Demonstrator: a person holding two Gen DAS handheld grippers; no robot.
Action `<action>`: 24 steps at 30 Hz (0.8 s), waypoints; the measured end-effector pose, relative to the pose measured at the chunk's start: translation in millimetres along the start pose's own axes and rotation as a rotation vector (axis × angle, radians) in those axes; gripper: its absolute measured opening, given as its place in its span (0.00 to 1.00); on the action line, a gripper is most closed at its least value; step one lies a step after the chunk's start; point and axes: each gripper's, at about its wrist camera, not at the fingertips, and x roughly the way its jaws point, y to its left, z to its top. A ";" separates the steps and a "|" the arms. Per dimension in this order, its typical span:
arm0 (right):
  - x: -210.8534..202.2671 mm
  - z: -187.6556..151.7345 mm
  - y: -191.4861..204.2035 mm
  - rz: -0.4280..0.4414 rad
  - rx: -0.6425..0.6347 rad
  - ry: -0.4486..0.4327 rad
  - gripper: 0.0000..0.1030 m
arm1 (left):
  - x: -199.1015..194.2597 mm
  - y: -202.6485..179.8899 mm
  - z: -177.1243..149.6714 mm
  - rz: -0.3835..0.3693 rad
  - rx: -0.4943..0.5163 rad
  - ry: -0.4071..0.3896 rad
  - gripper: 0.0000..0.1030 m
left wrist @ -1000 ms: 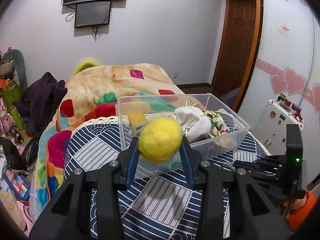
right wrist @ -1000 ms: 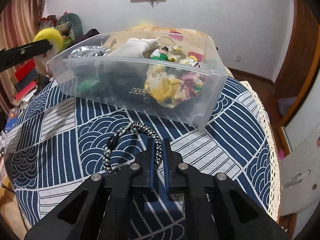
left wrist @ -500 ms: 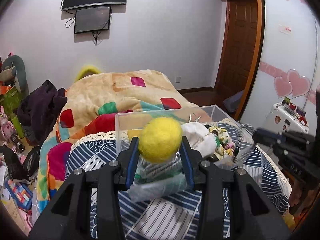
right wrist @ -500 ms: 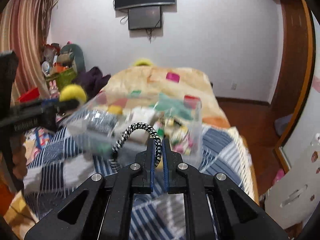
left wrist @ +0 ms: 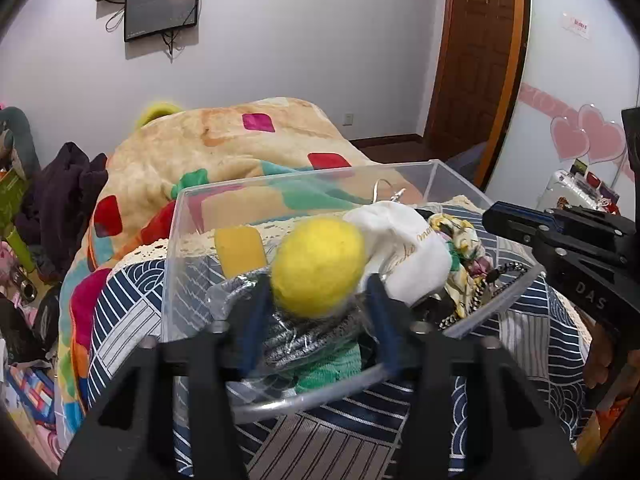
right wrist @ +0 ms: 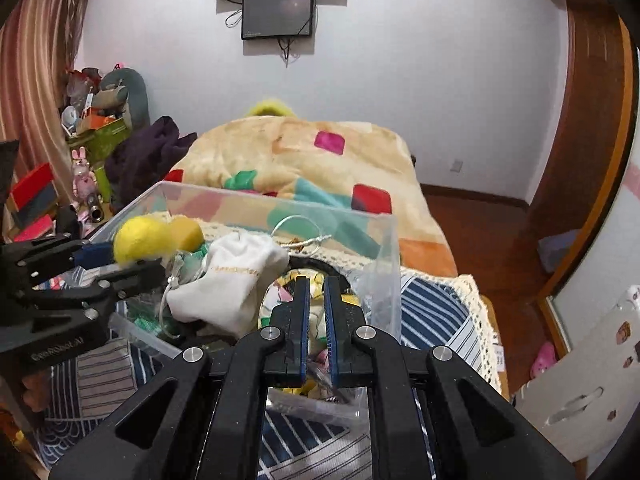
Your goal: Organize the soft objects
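1. Left wrist view shows the left gripper (left wrist: 318, 304) over the near end of the clear plastic bin (left wrist: 176, 240), with the yellow felt ball (left wrist: 318, 266) between its blue fingers (left wrist: 256, 320). The fingers stand spread about as wide as the ball; the frame is blurred there, so whether they press it or have just let go I cannot tell.
2. The ball looks light, fuzzy and springy. It should squash a little under pressure and grip well on the pads, so I judge a light pinch across its widest part to be enough. It is round, so off-centre contact could let it roll out.
3. Under the ball lie a grey knitted bundle (left wrist: 288, 336) in a clear wrapper and something green; beside it sit a white drawstring pouch (left wrist: 404, 252), a yellow sponge (left wrist: 239, 251) and floral fabric (left wrist: 460, 240). All look soft and unbreakable, so a short drop would do no harm.
4. The right wrist view has the right gripper (right wrist: 316, 312) above the bin's other end, its jaws narrowly parted with nothing between them.
5. A braided black-and-white cord (left wrist: 480, 296) lies inside against the bin's right wall. It is limp and would be best pinched mid-length.
6. The bin rests on a blue patterned cloth (right wrist: 424, 312).
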 end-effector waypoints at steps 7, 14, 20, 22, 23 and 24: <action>-20.7 -2.9 -2.9 0.040 0.019 -0.022 0.14 | -18.7 3.8 -3.4 -0.009 -0.013 -0.022 0.67; -52.6 2.1 5.7 0.038 0.014 -0.117 0.53 | -67.2 6.5 -2.6 -0.023 -0.043 -0.122 0.68; -93.4 11.3 13.1 0.060 0.017 -0.234 0.74 | -126.6 -4.6 1.9 -0.017 -0.021 -0.275 0.69; -104.7 13.5 14.5 0.069 0.024 -0.266 0.78 | -144.7 -8.1 2.4 -0.017 -0.019 -0.320 0.71; -112.5 14.7 15.0 0.072 0.030 -0.287 0.79 | -155.0 -10.0 2.2 -0.016 -0.019 -0.343 0.73; -117.4 15.6 15.6 0.076 0.033 -0.299 0.80 | -163.6 -11.7 1.8 -0.011 -0.018 -0.363 0.74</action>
